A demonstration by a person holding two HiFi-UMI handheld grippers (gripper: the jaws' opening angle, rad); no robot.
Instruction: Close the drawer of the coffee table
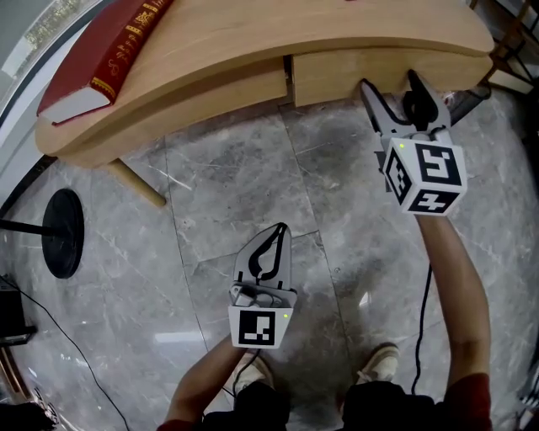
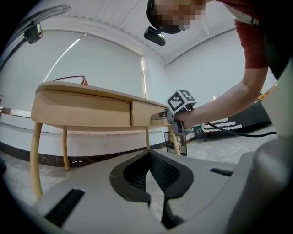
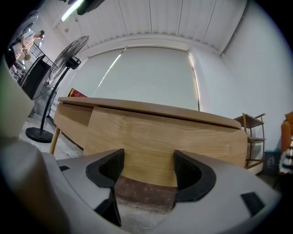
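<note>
Tongs first: the right tongs point(image 1: 388, 81) point(image 3: 148, 161) are spread wide and empty, their tips up against the front of the drawer point(image 1: 337, 76) point(image 3: 160, 137). I cannot tell whether they touch it or sit just short. The left tongs point(image 1: 279, 232) point(image 2: 149, 154) are clenched on nothing and hang low over the floor point(image 1: 219, 185), well back from the desk point(image 1: 295, 25).

The drawer is the right-hand one of two, and its front stands a little proud of its neighbour's, so it looks nearly shut with only a short way to go. A red book point(image 1: 105, 55) lies at the far left end of the top, clear of all this.

As I see it, the step is the last push home. It should go best with both tips flat on the wood near the middle of the front, pressing straight in along the runners rather than at an angle, so the drawer does not skew and bind. A slow, even shove should keep this light, thin-legged desk from sliding. The push ends when the two fronts sit flush.
</note>
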